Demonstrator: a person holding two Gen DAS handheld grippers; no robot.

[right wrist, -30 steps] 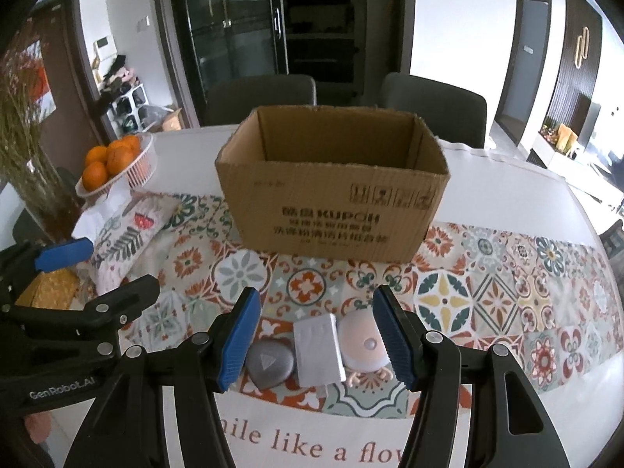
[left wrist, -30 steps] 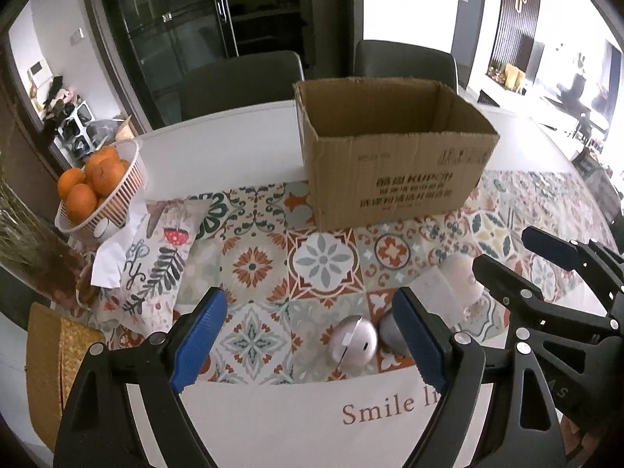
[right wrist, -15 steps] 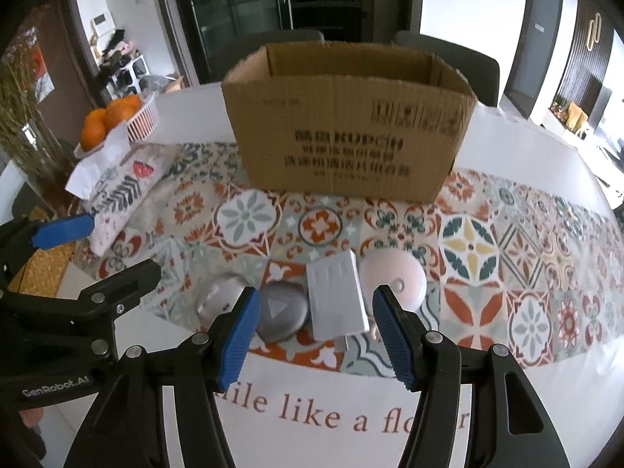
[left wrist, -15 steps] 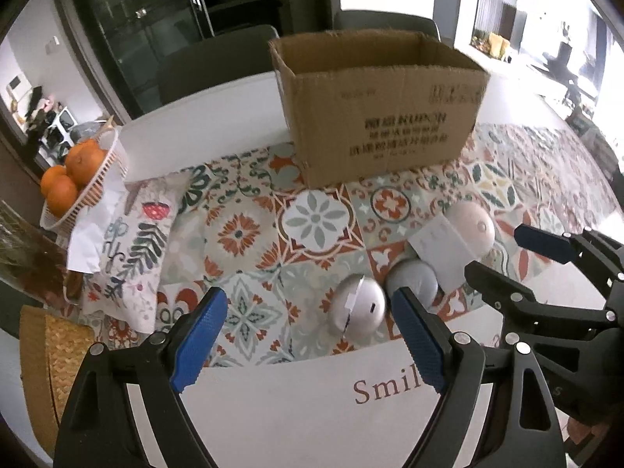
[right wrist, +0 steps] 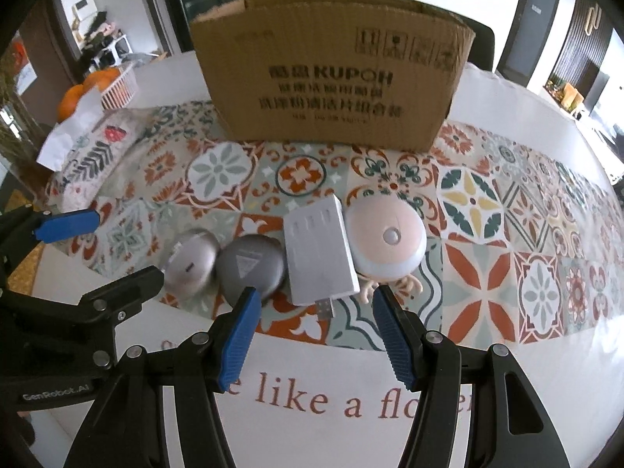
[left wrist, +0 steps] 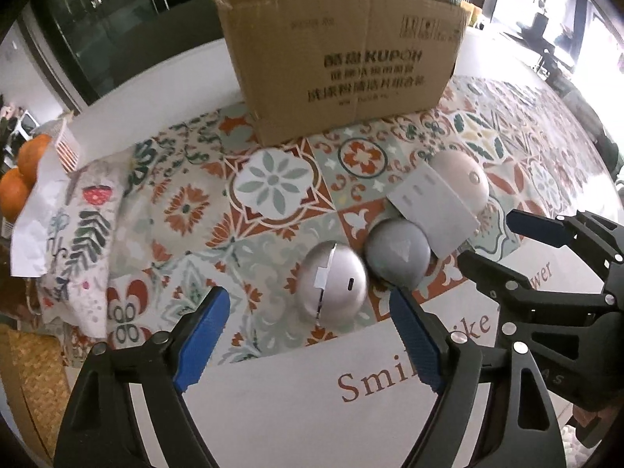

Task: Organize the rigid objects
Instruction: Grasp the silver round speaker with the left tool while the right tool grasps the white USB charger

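Silver round case (left wrist: 333,284) just beyond left hand-held gripper (left wrist: 308,335); jaws closing, empty.

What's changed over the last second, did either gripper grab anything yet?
Both grippers dropped closer to the table. The left gripper, jaws closing slightly, lines up on the silver round case; the right gripper on the white adapter. Nothing grabbed. Items and cardboard box unmoved.

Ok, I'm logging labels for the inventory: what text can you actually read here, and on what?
"KUPOH": cardboard box; the Chinese lines and symbols around it are too blurred to read.
"like a flo", cut off: table mat.
"GenRobot.AI": left gripper body.
The four gadgets show no readable text.
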